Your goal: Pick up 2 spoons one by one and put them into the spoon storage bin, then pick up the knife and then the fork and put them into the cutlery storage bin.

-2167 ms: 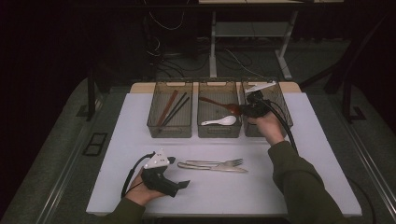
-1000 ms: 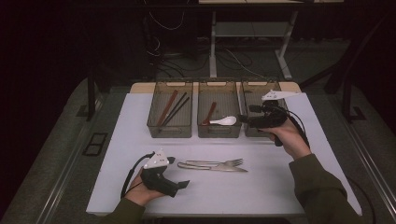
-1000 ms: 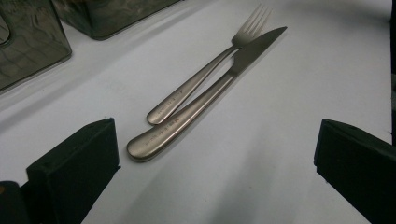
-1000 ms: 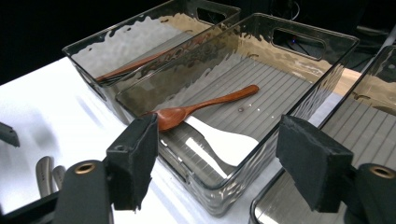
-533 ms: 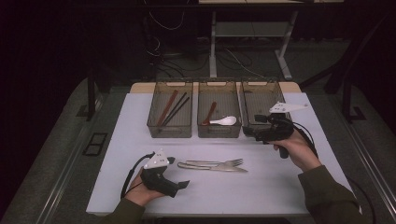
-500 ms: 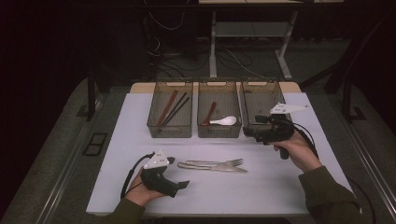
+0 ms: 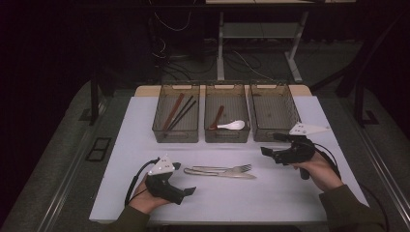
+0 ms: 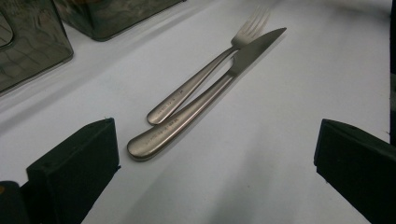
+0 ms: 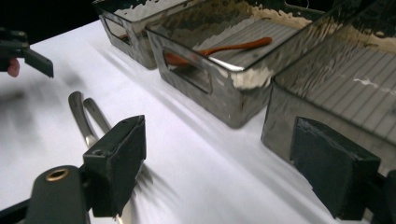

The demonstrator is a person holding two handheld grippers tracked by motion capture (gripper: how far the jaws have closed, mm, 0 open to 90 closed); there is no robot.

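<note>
A steel fork [image 7: 231, 168] and knife [image 7: 220, 174] lie side by side on the white table [image 7: 145, 125], handles to the left. My left gripper [image 7: 183, 179] rests just left of them, open; in the left gripper view the fork [image 8: 201, 81] and knife [image 8: 205, 100] lie ahead of my left gripper [image 8: 217, 135]. My right gripper [image 7: 271, 144] hangs low to the right of the cutlery, in front of the right bin [image 7: 273, 111]. Its jaws have just been opening and nothing is between them. In the right gripper view, my right gripper [image 9: 219, 158] faces the knife handle [image 9: 77, 112].
Three clear bins stand in a row at the back. The left bin [image 7: 159, 130] holds chopsticks [image 7: 180, 112]. The middle bin [image 7: 227, 135] holds a white spoon [image 7: 231, 125] and a brown spoon [image 7: 216, 117]. Dark floor and cables lie beyond the table's edges.
My right gripper has come back from over the right bin, toward the person and down, to just above the table right of the cutlery. The left gripper has stayed put.
</note>
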